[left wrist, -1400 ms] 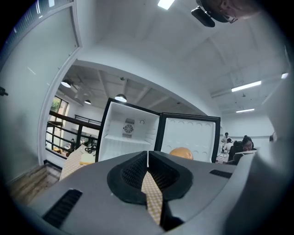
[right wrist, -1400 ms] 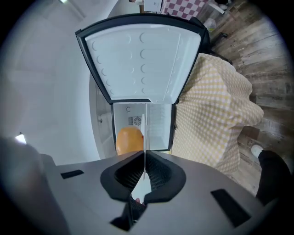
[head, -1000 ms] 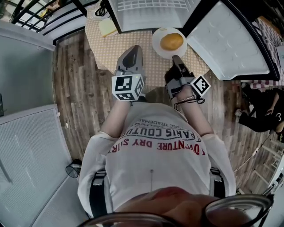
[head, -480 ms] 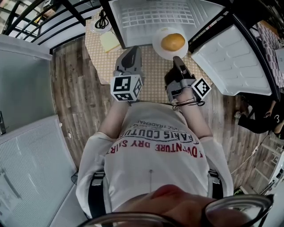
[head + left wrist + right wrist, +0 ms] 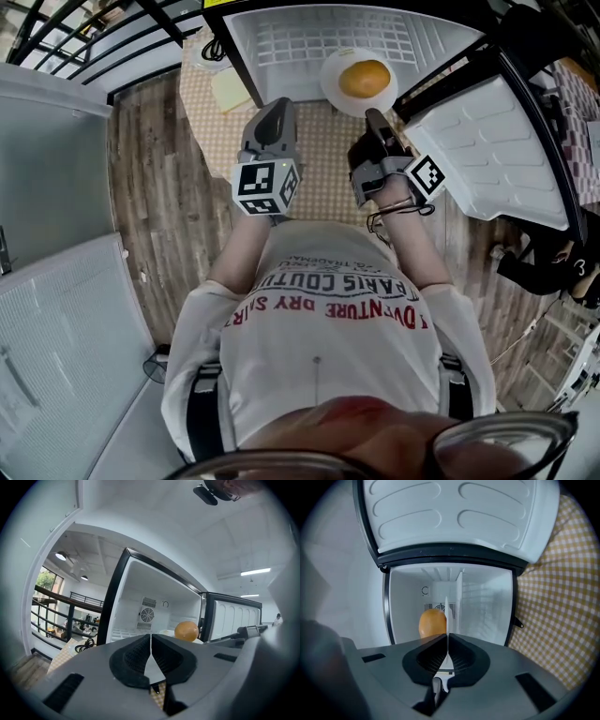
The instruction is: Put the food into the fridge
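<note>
- At the near right of the desk, the right tool (image 5: 370, 114) is clenched on the rim of a round white plate (image 5: 333, 94). In the right gripper view the plate shows edge-on as a thin white strip pinched between the black pads (image 5: 440, 651).
- On that plate sits the round orange-brown piece of food (image 5: 364, 79), just beyond the tool's tip. The plate is at the mouth of the fridge, overlapping its front edge in the head view.
- To the left of it, the left tool (image 5: 272, 105) is clenched on nothing. Its jaws meet with only a slit between them in the left gripper view, and it points towards the same opening.
- Beyond both tools stands the small white fridge with a black frame (image 5: 328, 33), its interior bare and white, with a round vent (image 5: 147, 615) on the back wall.
- Its white moulded door (image 5: 497, 141) is swung wide open to the right.
- The desk (image 5: 319, 141) is covered by a beige checked cloth. At its far left lie a yellow notepad (image 5: 228, 89) and a coiled black cable (image 5: 214, 49).
- Left of the desk lies a wooden plank floor (image 5: 159, 197).
</note>
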